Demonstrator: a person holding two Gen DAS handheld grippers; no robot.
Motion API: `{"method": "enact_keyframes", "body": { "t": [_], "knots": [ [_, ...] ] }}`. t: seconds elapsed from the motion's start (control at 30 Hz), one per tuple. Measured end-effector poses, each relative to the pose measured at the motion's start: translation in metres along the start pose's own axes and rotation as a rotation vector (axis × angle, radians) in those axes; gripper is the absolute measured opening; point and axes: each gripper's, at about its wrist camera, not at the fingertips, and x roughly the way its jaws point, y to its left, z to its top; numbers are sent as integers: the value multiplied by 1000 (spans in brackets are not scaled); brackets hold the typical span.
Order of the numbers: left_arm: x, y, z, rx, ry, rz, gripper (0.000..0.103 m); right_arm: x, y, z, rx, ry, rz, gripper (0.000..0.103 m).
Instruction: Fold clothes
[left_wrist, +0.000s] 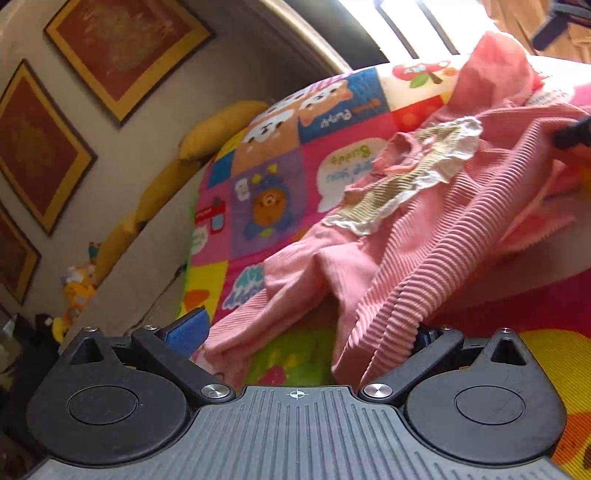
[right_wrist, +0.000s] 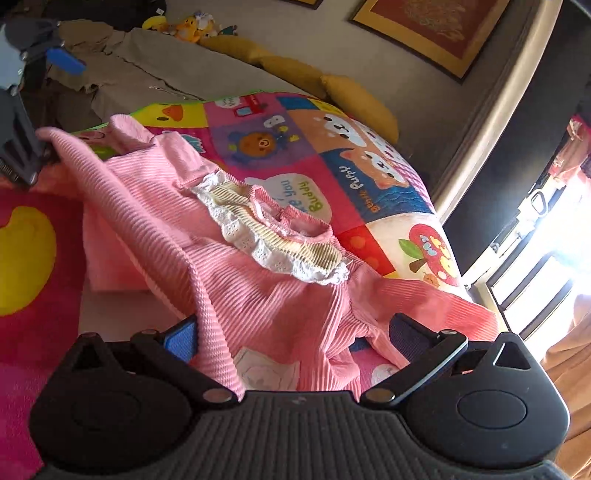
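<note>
A pink ribbed garment (left_wrist: 424, 236) with a white lace collar (left_wrist: 399, 173) lies rumpled on a colourful cartoon play mat (left_wrist: 280, 162). My left gripper (left_wrist: 306, 332) is open wide; the garment's edge lies between its jaws and drapes over the right finger, which is mostly hidden. My right gripper (right_wrist: 299, 332) is also open wide, with the pink garment (right_wrist: 258, 288) bunched between its blue pads (right_wrist: 181, 339). A raised ridge of cloth runs between the two grippers. The right wrist view shows the cloth reaching one of the left gripper's fingers (right_wrist: 18, 147).
Yellow cushions (right_wrist: 358, 99) line a grey wall behind the mat. Framed red pictures (left_wrist: 122, 48) hang on that wall. Soft toys (left_wrist: 79, 288) sit in a corner. A bright window (right_wrist: 554, 258) and a curtain are on the right side. A beige cloth (right_wrist: 122, 62) lies beyond the mat.
</note>
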Motion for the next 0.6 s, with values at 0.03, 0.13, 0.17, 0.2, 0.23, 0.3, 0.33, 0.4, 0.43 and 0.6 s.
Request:
{"method": "enact_keyframes", "body": {
  "t": [0.03, 0.13, 0.17, 0.2, 0.23, 0.3, 0.33, 0.4, 0.43, 0.6],
  "knots": [
    [2, 14, 2, -47, 6, -17, 103, -1, 2, -7, -10, 16, 8, 103],
    [2, 43, 3, -166, 27, -116, 103, 0, 3, -27, -37, 48, -56, 103],
    [3, 48, 1, -186, 40, -126, 103, 3, -5, -30, -18, 49, -105, 103],
    [4, 51, -1, -190, 50, -125, 103, 4, -13, -33, 6, 49, -150, 103],
    [3, 51, -3, -188, 58, -114, 103, 2, -24, -33, 59, 40, -178, 103],
    [2, 50, -9, -185, 75, -89, 103, -6, -49, -32, 173, -3, -209, 103],
    [1, 49, -12, -183, 84, -76, 103, -10, -60, -32, 222, -23, -223, 103],
    [2, 47, -17, -185, 104, -57, 103, -15, -69, -34, 246, -32, -234, 103],
    [4, 46, -20, -187, 113, -55, 103, -14, -68, -36, 224, -22, -242, 103],
    [10, 50, -29, -222, 152, -39, 103, 1, -53, -54, 94, 66, -278, 103]
  ]
}}
